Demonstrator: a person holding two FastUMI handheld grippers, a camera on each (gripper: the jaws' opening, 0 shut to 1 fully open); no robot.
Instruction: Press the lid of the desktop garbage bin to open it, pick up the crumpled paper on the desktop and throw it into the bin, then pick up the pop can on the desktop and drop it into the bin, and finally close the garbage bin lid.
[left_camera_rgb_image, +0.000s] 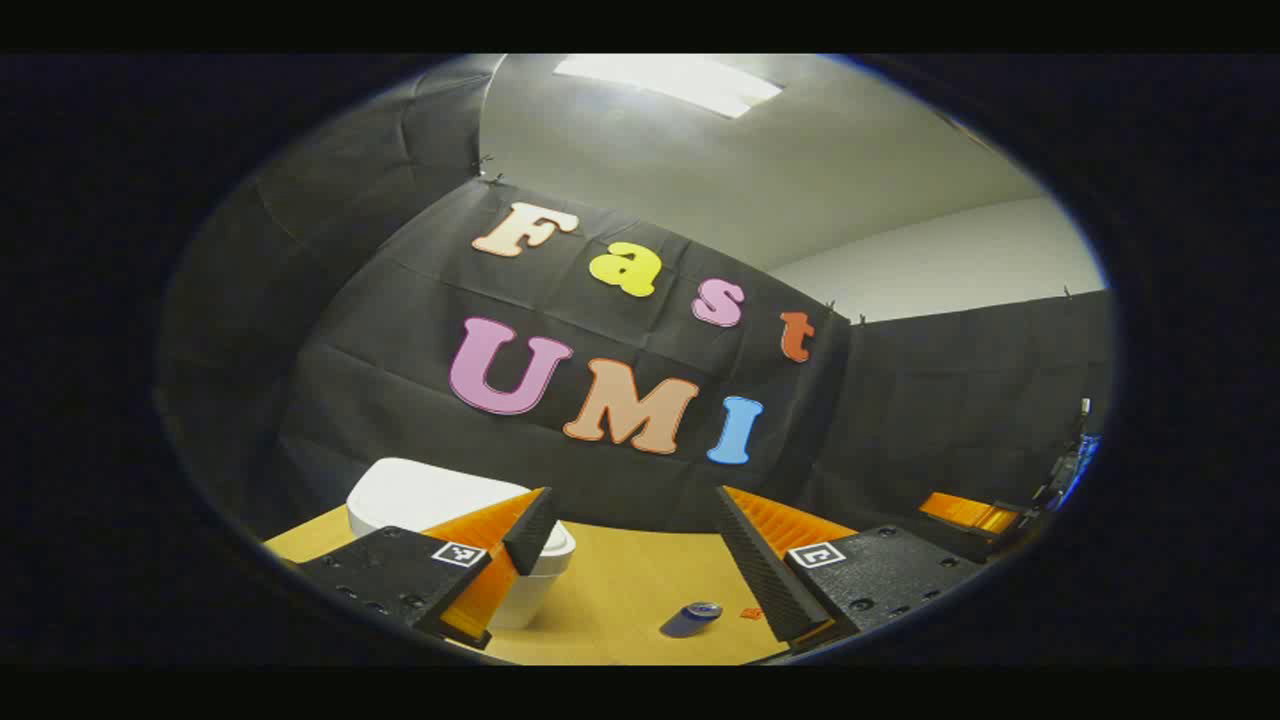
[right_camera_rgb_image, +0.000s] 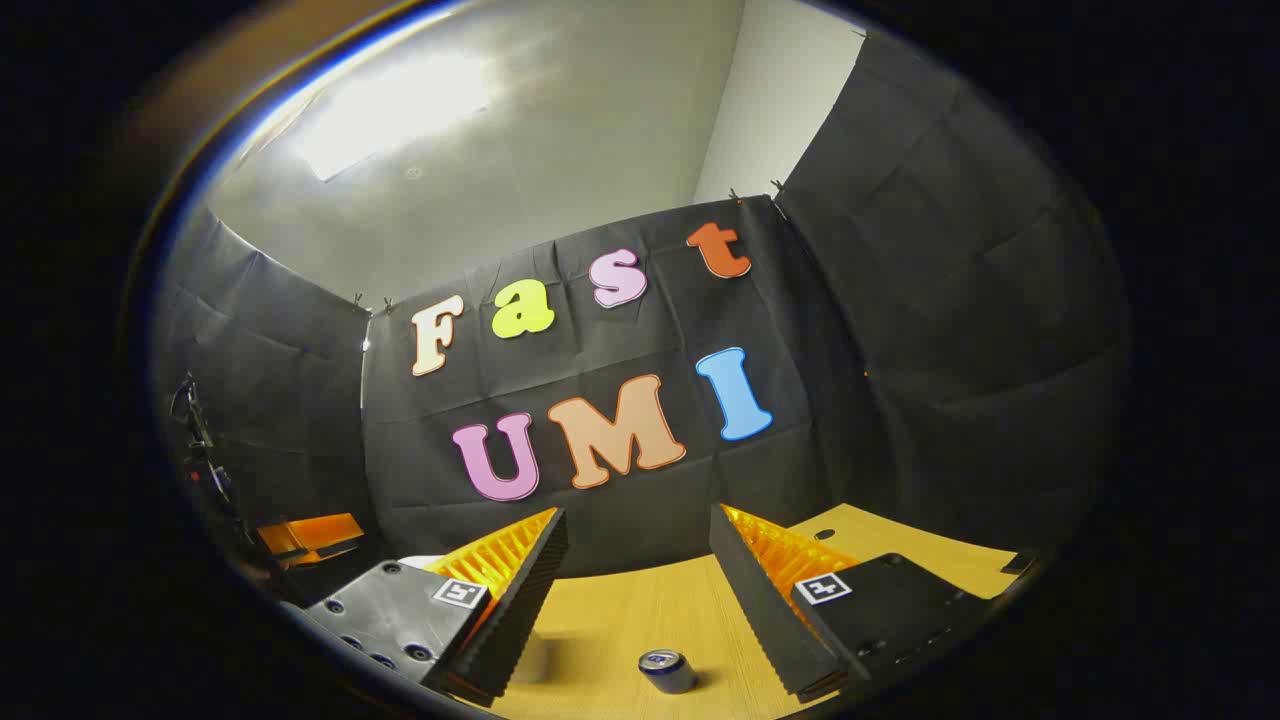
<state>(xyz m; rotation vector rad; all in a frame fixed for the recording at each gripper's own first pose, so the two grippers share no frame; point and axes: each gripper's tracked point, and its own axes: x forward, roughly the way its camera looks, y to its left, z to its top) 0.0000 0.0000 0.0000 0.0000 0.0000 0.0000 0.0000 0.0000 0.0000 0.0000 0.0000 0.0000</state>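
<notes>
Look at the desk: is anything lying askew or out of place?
The pop can lies tipped on its side on the desktop, right of the white bin, whose lid looks shut. Nothing looks spilled.

White desktop garbage bin stands upright on the wooden desktop, lid down, at left in the left gripper view. Blue pop can lies on its side on the desktop, well apart from the bin; silver end faces the right gripper view.
</notes>
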